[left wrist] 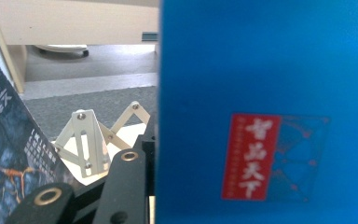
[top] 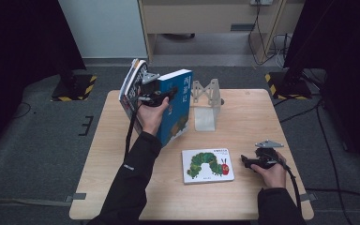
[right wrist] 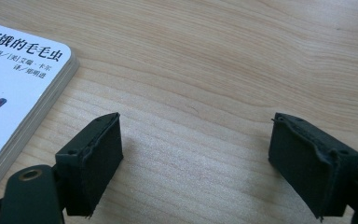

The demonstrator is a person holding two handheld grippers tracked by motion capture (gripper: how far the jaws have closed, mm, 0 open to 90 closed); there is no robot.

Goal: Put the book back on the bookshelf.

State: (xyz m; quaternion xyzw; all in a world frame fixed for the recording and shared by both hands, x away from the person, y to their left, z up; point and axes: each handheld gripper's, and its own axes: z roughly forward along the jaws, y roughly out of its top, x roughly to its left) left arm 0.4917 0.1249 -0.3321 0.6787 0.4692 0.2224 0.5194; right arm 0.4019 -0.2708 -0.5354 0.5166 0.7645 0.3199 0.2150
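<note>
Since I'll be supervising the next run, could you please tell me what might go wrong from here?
The left gripper holds the blue book tilted above the table; it could slip out. The magazine leaning beside it may topple. The metal stand sits close and could get knocked. The right gripper is open near the caterpillar book.

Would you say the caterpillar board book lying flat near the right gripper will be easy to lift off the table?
The caterpillar board book looks stiff: the right gripper view shows thick, rounded pages, so it probably won't flop. Its glossy cover may be slippery. Lying flat on the table, it likely needs an edge levered up first.
</note>
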